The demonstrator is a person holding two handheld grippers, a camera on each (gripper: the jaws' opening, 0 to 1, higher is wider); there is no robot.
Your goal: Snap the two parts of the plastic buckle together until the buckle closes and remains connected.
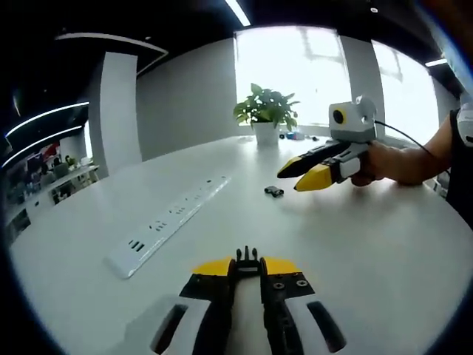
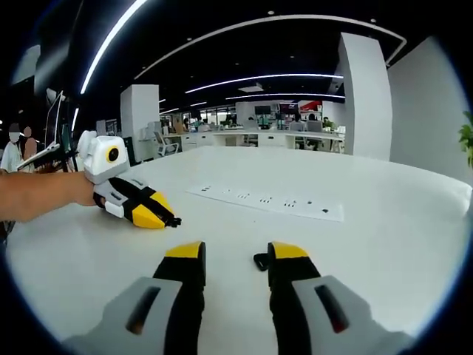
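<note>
In the left gripper view my left gripper (image 1: 248,268) is shut on one black buckle part (image 1: 248,257), whose prongs stick out past the yellow tips. The other black buckle part (image 1: 274,191) lies on the white table (image 1: 369,251), just below and in front of my right gripper (image 1: 301,174), which hovers open with a hand behind it. In the right gripper view my right gripper (image 2: 236,255) stands open, and that loose buckle part (image 2: 260,260) rests on the table against the inner side of its right finger. The left gripper (image 2: 164,216) comes in from the left, with its buckle part (image 2: 174,220) at the tip.
A long white power strip (image 1: 166,222) lies on the table to the left of the buckle parts, and runs across the table (image 2: 270,201) beyond my right jaws. A potted plant (image 1: 264,111) stands at the far edge by the window. Office desks fill the background.
</note>
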